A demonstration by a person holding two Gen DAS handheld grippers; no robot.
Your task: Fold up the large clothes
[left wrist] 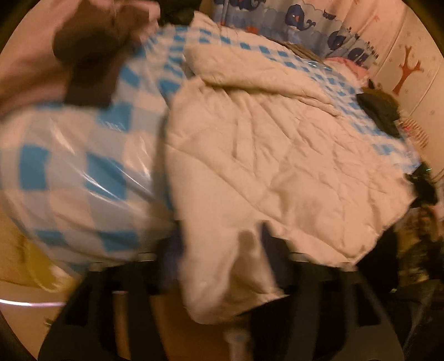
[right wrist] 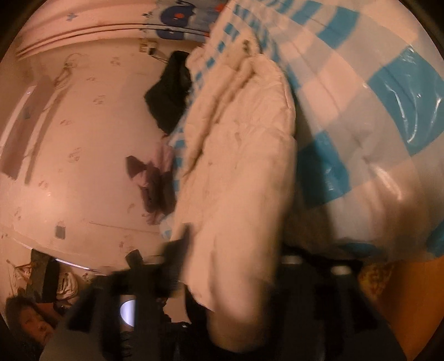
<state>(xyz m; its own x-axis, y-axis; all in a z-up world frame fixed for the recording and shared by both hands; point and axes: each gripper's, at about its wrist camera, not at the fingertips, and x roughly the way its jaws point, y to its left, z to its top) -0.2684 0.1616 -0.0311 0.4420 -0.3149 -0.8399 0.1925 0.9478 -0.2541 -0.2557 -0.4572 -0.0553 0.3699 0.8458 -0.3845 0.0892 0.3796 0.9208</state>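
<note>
A cream quilted garment (left wrist: 263, 155) lies spread on a bed covered with blue-and-white checked plastic sheeting (left wrist: 72, 166). One corner of it hangs down over the near edge between the dark fingers (left wrist: 172, 250) of my left gripper (left wrist: 224, 250), which stand wide apart; the picture is blurred. In the right wrist view the same cream garment (right wrist: 238, 166) runs as a bunched strip down the frame. Its lower end drapes between the spread fingers (right wrist: 177, 250) of my right gripper (right wrist: 233, 255). I see no pad pressing on the cloth.
A blurred hand with a dark object (left wrist: 88, 55) is at the bed's far left. A dark garment (left wrist: 380, 111) lies at the bed's right edge, against a wall with a red tree sticker (left wrist: 408, 72). Whale-print fabric (left wrist: 305, 19) lies behind. A person's head (right wrist: 30, 325) is low at left.
</note>
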